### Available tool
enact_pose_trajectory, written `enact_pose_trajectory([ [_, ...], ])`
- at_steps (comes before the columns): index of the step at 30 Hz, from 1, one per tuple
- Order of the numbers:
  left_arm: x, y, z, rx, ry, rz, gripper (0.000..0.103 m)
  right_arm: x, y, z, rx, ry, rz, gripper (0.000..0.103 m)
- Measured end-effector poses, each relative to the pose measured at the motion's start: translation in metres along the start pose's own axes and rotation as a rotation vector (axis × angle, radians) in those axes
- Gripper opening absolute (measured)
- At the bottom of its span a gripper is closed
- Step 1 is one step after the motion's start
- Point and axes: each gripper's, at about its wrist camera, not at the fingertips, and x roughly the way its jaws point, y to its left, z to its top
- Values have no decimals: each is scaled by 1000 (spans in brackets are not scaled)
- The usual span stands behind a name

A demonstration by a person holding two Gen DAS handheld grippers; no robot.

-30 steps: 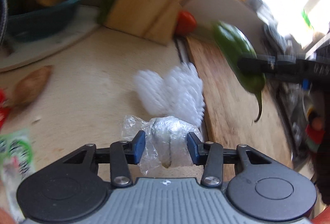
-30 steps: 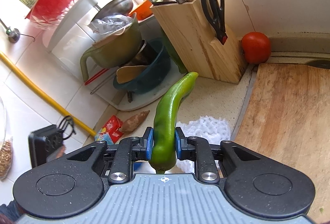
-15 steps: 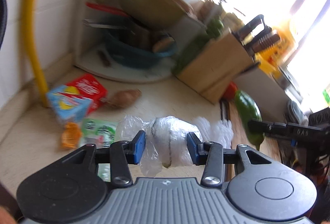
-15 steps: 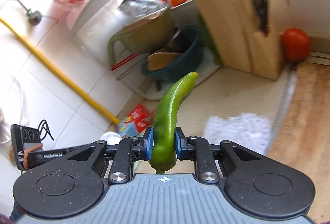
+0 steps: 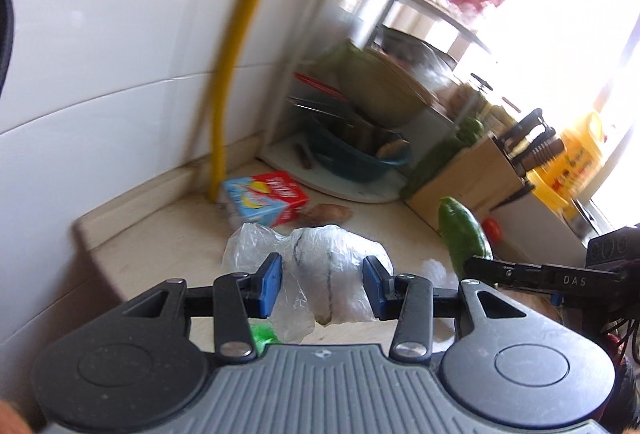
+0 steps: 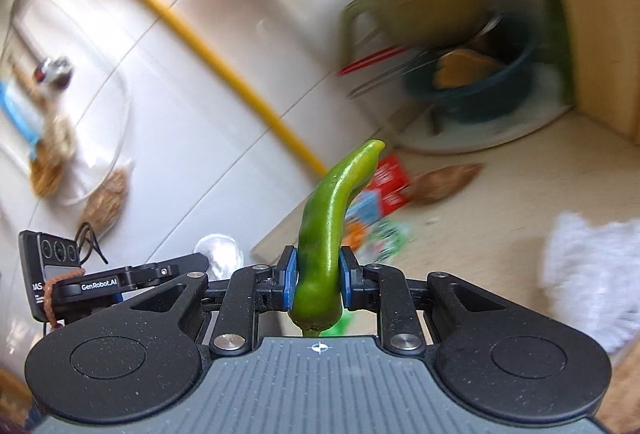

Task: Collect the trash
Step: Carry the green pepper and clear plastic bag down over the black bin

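Crinkled clear plastic wad (image 5: pixel 332 266) sits pinched between the blue pads of the left claw (image 5: pixel 322 284), held up off the beige table (image 5: pixel 168 230); jaws partway closed, pressing both sides of the wad. Right claw (image 6: pixel 318 280) is clamped tight on a green pepper (image 6: pixel 326 230), tip pointing up and away, stem end down at the claw body. Same pepper (image 5: pixel 462 236) shows at right in the left view, just beyond the plastic. On the table near the wall: red-and-blue carton (image 5: pixel 266 200) beside the yellow pipe (image 5: pixel 228 74), brown husk-like scrap (image 5: pixel 330 212) just past it, white foam net (image 6: pixel 588 270) at right. Teal bowl (image 5: pixel 356 158) on the dish rack tray, wooden knife block (image 5: pixel 470 186) and a tomato (image 5: pixel 493 228) further back. Both views motion-blurred.
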Motion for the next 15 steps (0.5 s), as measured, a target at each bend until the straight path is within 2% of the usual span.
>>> enact_pose_trajectory([
  [6,-41,27,-25,-93,-56,72,41,40,38,-14,-60,119,93,28],
  [15,-94,73,-59,-181,-84,185,41,105,105,-54,-129,295,215,28],
])
